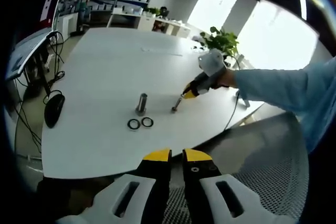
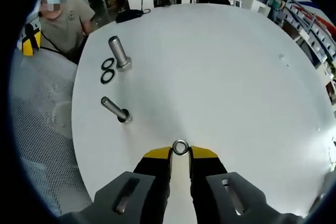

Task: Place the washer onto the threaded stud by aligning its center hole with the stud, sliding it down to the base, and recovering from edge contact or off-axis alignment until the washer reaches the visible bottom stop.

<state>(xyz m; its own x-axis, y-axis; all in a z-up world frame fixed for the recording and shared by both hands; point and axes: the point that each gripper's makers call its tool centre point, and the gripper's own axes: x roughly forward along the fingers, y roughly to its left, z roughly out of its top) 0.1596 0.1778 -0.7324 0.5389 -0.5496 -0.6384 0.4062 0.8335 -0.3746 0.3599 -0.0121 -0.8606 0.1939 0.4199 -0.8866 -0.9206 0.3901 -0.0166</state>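
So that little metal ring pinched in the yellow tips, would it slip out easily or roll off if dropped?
The washer looks like smooth, shiny metal, so it is probably stiff and somewhat slippery. The right gripper holds it only at its edge by the fingertips, so a bump could likely twist it loose. Being thin and round, it might roll on the smooth white table before falling flat.

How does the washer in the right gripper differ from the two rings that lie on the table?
The washer looks silver and is held between the right gripper's jaws, above the table; the two rings look black and lie flat on the table beside the thick stud. The washer is alone; the rings lie as a pair. All three are round with a center hole.
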